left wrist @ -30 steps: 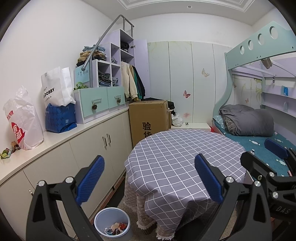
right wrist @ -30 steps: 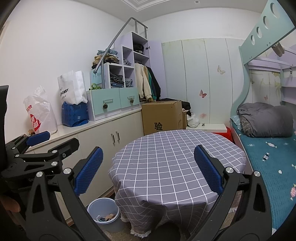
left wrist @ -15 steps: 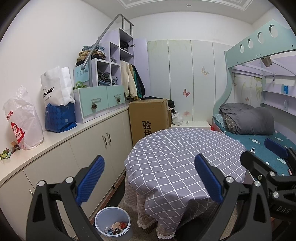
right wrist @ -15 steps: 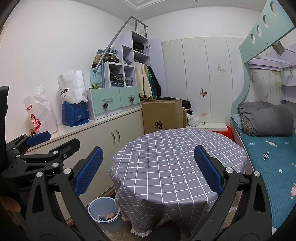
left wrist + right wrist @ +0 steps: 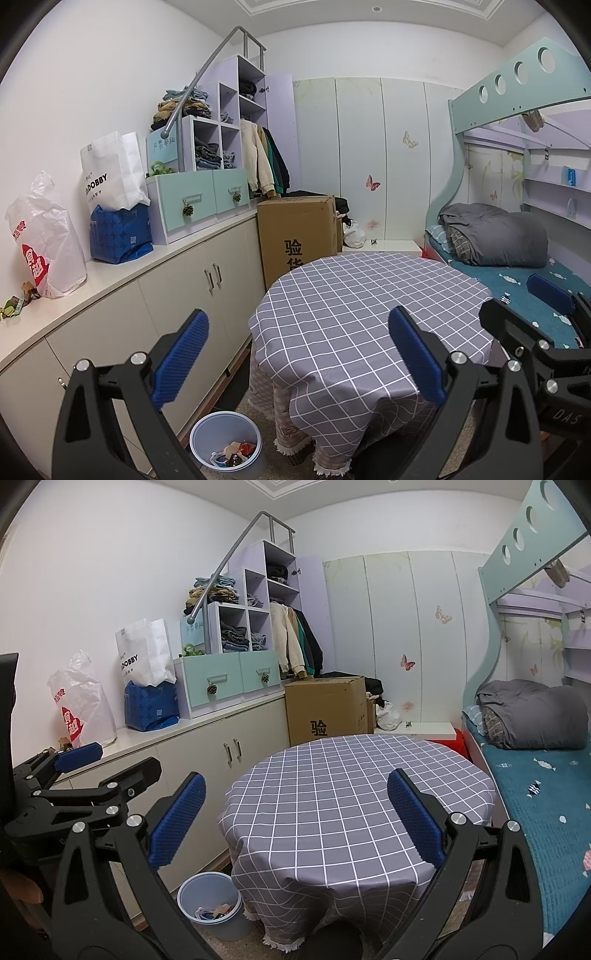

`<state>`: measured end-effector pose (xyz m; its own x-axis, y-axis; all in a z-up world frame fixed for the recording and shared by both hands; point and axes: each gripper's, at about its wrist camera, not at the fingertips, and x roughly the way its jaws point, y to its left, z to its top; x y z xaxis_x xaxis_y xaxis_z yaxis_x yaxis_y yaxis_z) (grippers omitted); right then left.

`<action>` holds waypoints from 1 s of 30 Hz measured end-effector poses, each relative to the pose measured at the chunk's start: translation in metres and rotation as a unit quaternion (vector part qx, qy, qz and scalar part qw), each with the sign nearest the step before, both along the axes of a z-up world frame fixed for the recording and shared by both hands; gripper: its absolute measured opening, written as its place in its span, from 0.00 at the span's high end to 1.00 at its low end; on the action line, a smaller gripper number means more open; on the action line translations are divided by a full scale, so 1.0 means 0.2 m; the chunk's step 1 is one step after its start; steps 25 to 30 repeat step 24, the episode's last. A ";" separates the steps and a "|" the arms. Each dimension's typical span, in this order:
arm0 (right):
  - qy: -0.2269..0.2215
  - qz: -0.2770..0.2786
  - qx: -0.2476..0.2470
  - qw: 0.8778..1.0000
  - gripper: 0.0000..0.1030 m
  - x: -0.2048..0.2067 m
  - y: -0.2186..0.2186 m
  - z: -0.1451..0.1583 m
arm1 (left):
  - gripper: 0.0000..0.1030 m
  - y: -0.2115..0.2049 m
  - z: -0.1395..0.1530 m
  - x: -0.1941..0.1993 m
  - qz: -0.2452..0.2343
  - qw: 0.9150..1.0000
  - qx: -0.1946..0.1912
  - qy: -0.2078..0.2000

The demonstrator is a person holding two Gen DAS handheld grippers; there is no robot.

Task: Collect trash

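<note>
A pale blue bin (image 5: 225,439) with several scraps of trash in it stands on the floor beside the round table (image 5: 369,306); it also shows in the right wrist view (image 5: 209,901). Small crumpled wrappers (image 5: 14,304) lie on the counter at far left. My left gripper (image 5: 299,354) is open and empty, held above the table's near edge. My right gripper (image 5: 295,819) is open and empty, level with it. The left gripper also shows in the right wrist view (image 5: 99,771), and the right gripper in the left wrist view (image 5: 535,306).
A long white counter (image 5: 122,269) holds a plastic bag (image 5: 44,236), a white paper bag (image 5: 110,173), a blue bag (image 5: 118,236) and drawer shelves (image 5: 199,199). A cardboard box (image 5: 295,236) stands behind the table. A bunk bed (image 5: 517,266) with a grey duvet is at right.
Both views have shifted very slightly, and the bin sits a touch lower and nearer. Both grippers stay open and empty.
</note>
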<state>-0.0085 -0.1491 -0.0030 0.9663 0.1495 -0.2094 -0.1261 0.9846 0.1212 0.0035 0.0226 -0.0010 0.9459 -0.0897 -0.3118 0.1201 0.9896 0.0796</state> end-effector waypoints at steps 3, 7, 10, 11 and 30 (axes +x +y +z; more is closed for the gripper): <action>0.001 0.001 0.001 1.000 0.06 0.01 -0.01 0.00 | 0.07 0.00 -0.01 0.00 -0.001 1.000 0.001 0.001; 0.002 0.001 0.003 1.000 0.06 0.03 -0.02 -0.01 | 0.07 -0.01 -0.01 0.03 -0.003 1.000 0.005 0.006; 0.006 0.000 0.005 1.000 0.06 0.06 -0.02 -0.02 | 0.07 -0.02 -0.03 0.07 -0.003 1.000 0.009 0.012; 0.008 0.000 0.007 1.000 0.06 0.06 -0.03 -0.03 | 0.07 -0.03 -0.03 0.08 -0.002 1.000 0.010 0.013; 0.062 -0.023 0.027 0.997 0.06 0.35 -0.16 -0.20 | 0.07 -0.10 -0.18 0.37 0.010 0.997 0.024 0.068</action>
